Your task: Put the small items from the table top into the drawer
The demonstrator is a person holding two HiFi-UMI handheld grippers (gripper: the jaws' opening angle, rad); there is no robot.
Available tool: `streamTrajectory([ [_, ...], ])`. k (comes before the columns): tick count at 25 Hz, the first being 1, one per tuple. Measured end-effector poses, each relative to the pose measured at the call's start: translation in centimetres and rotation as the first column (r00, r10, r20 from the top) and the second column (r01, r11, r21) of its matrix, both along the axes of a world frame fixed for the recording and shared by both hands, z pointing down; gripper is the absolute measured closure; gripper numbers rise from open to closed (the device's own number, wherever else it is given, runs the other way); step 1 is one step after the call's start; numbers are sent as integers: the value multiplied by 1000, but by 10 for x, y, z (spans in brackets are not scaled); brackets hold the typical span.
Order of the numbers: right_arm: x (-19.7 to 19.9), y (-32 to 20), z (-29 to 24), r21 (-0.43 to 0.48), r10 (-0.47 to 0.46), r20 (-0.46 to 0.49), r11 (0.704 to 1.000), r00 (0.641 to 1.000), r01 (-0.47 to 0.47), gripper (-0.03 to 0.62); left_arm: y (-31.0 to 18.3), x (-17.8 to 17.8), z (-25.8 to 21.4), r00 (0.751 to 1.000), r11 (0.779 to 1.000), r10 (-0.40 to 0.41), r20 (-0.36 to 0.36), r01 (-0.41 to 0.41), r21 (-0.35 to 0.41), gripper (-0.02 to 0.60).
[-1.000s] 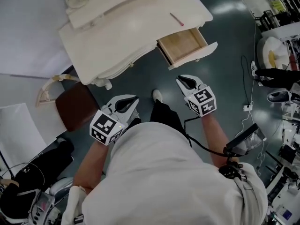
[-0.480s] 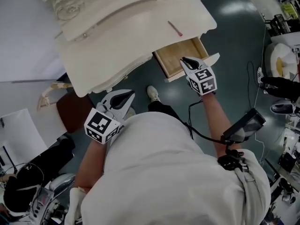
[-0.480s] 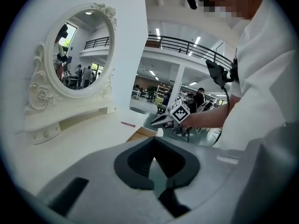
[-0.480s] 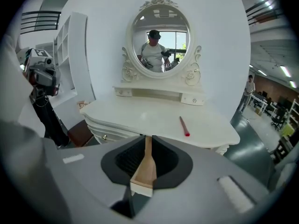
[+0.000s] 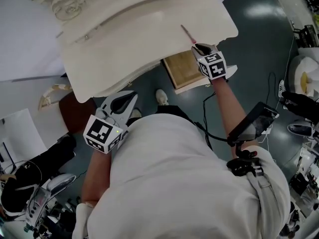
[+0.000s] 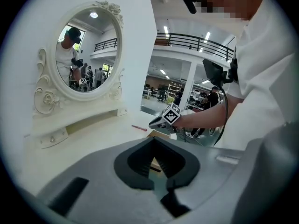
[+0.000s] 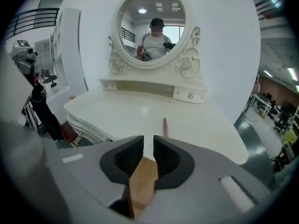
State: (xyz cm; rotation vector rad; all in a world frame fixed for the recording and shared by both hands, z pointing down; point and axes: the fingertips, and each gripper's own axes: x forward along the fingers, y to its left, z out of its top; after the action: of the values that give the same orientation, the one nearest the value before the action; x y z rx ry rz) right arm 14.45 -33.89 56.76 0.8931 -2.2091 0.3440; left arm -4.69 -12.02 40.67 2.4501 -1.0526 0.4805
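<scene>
**Grippers vs. target: right one nearer, end-on**

Left gripper (image 5: pixel 124 102), grey-white plastic w/ a marker cube, hangs off the table's front edge at the left, lower than the top. Its jaws (image 6: pixel 153 141) meet tip to tip w/ nothing btwn them. It sits well apart from the target.

White glossy dressing-table top (image 5: pixel 149 29) carries one small item that shows: a thin red pen-like stick (image 5: pixel 187 34), lying near the top's right front edge.

Right gripper (image 5: pixel 198 47), same build, has its tips at that edge, just short of the stick's near end. Its jaws (image 7: pixel 148 143) stand a narrow slit apart & hold nothing. In the right gripper view the stick (image 7: pixel 165 126) runs almost straight away from the slit, long axis in line w/ the gripper.

Judging from that, a short push fwd would put the jaws astride its thin width. The slit prob. needs widening first.

Open light-wood drawer (image 5: pixel 180 69) lies right under this gripper, so the carry should be short.
</scene>
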Motion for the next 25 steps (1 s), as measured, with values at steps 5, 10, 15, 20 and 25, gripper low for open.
streamTrajectory([
  [5, 1, -40, 18, -25, -20, -15, 999, 1000, 20, 520, -10, 2, 0, 998, 998, -65, 21, 65, -18, 581],
  [10, -6, -66, 38, -64, -36, -28, 997, 999, 35, 510, -17, -6, 2, 992, 992, -118, 37, 119, -38, 581],
  [15, -14, -79, 58, -94, -45, -45, 995, 998, 41, 508, -18, -11, 8, 989, 988, -143, 45, 145, -48, 581],
  [20, -13, -83, 69, -115, -25, -51, 993, 998, 19, 513, -16, -11, 8, 988, 987, -150, 49, 153, -56, 581],
  [25, -12, -83, 71, -130, -7, -24, 991, 1000, 3, 540, -14, -10, 9, 987, 986, -152, 52, 155, -63, 581],
])
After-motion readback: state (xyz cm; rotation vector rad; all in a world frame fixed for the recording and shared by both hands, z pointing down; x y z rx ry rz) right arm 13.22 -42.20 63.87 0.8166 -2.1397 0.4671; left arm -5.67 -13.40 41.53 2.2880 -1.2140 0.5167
